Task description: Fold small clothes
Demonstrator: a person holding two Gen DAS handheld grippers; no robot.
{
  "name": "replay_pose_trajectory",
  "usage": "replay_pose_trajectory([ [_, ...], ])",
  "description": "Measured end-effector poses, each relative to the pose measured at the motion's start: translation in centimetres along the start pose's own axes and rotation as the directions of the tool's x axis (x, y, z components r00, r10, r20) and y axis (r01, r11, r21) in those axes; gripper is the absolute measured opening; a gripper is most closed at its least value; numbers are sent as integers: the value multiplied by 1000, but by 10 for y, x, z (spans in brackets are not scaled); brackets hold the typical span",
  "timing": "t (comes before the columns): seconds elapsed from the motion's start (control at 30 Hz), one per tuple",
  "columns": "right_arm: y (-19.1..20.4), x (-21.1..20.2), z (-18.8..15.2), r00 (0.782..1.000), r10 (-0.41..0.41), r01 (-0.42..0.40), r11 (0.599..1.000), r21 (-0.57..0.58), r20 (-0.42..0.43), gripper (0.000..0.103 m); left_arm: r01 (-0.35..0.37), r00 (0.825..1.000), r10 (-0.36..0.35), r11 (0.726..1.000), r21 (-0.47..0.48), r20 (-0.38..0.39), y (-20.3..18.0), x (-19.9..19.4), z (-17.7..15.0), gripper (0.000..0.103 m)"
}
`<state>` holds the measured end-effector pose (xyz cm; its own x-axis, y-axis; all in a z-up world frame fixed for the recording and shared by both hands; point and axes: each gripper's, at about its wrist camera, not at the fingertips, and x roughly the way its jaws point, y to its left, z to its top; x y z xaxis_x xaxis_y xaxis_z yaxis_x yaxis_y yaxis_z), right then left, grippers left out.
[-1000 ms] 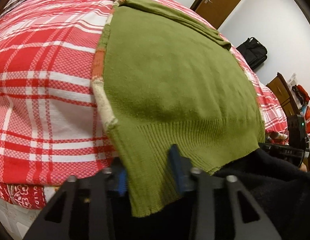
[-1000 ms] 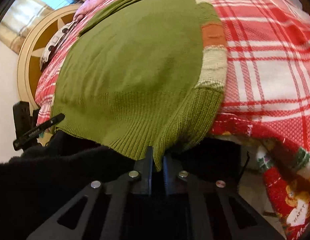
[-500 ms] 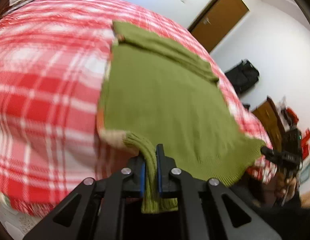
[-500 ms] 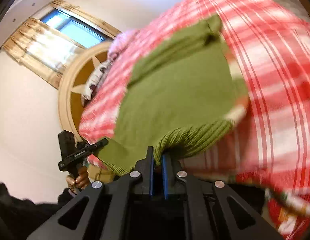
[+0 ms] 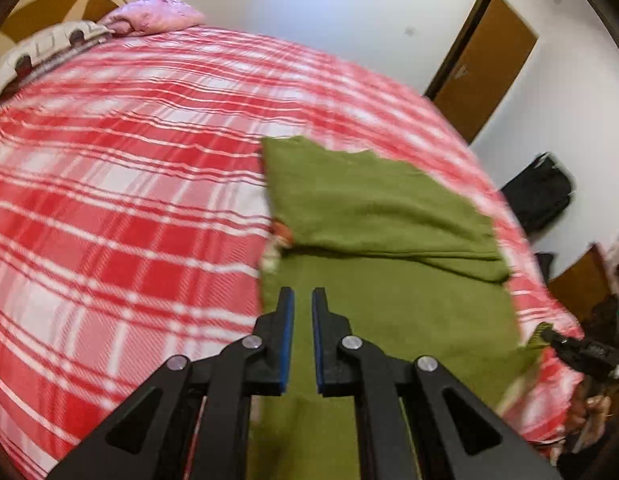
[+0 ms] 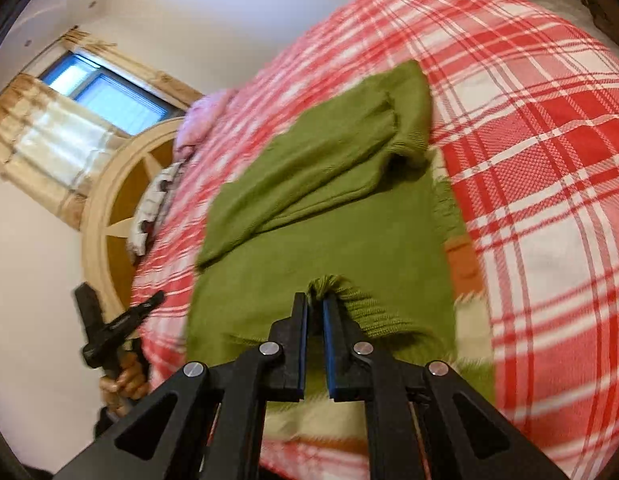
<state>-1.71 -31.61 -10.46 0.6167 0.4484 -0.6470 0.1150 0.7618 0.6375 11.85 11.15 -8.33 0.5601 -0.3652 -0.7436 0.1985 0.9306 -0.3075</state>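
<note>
A green knit sweater (image 5: pixel 389 208) lies flat on the red plaid bedspread (image 5: pixel 129 220), with its sleeves folded across the upper body. A cream and orange striped edge shows along its side (image 6: pixel 465 264). In the left wrist view my left gripper (image 5: pixel 302 304) is shut on the ribbed hem, which hangs below the fingers. In the right wrist view my right gripper (image 6: pixel 314 308) is shut on the other hem corner (image 6: pixel 361 308), bunched at the fingertips. Both hold the hem raised over the sweater's (image 6: pixel 329 168) middle. Each view shows the other gripper at the side: the right (image 5: pixel 549 334), the left (image 6: pixel 155 300).
A pink pillow (image 5: pixel 153 16) and a patterned one lie by the round wooden headboard (image 6: pixel 109 208). A curtained window (image 6: pixel 105 96) is above it. A brown door (image 5: pixel 481 64) and a black bag (image 5: pixel 541 192) stand past the bed's far side.
My left gripper closed on the hem. Both grippers then lifted the hem off the bed's near edge and carried it forward over the sweater toward the folded sleeves.
</note>
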Motion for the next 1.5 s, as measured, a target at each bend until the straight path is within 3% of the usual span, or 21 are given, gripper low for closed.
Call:
replay_pose_trajectory([
  [0.13,-10,23,1,996,-74,74,997,-9,-46,7,26,999,-25,999,47,-22,7,-3,-2,17],
  [0.17,-13,26,1,996,-68,69,998,6,-62,7,18,1000,-17,997,74,-24,7,-3,-5,26],
  [0.27,-18,23,3,999,-12,15,998,59,-42,9,-27,1000,25,986,167,12,1,-12,-20,71],
  [0.33,-15,13,4,1000,17,-16,998,54,-11,12,-30,999,21,974,225,41,-5,-20,-35,75],
  [0.4,-10,1,3,998,56,-57,997,46,28,30,-17,999,8,963,269,37,-12,-22,-50,76],
  [0.43,-8,-5,3,997,60,-62,997,48,47,38,-23,999,15,960,279,33,-15,-21,-54,76],
  [0.47,-6,-13,3,995,55,-59,997,52,77,52,-32,999,27,958,286,21,-19,-17,-59,76],
  [0.5,-4,-19,1,993,53,-59,997,50,101,55,-28,1000,27,957,288,7,-21,-14,-63,76],
  [0.57,1,-30,-5,988,60,-65,997,31,141,55,7,1000,1,962,272,-27,-23,-6,-71,76],
  [0.67,5,-39,-18,986,38,-42,999,20,160,55,57,997,-42,964,258,-62,-27,-1,-82,65],
  [1.0,-6,-36,-48,985,40,-55,995,85,166,55,77,995,-59,966,249,-78,-29,6,-93,65],
  [1.13,-6,-45,-47,981,-9,-3,998,62,194,55,83,995,-67,967,243,-71,-31,6,-98,62],
  [1.3,6,-54,-42,955,-135,153,987,-47,263,55,61,996,-45,969,239,-75,-29,7,-98,22],
  [1.4,15,-44,-37,942,-196,242,959,-148,271,55,89,993,-72,973,211,-88,-25,4,-95,17],
  [1.5,23,-26,-31,941,-224,285,930,-234,254,55,64,996,-47,968,244,-77,-29,4,-98,17],
])
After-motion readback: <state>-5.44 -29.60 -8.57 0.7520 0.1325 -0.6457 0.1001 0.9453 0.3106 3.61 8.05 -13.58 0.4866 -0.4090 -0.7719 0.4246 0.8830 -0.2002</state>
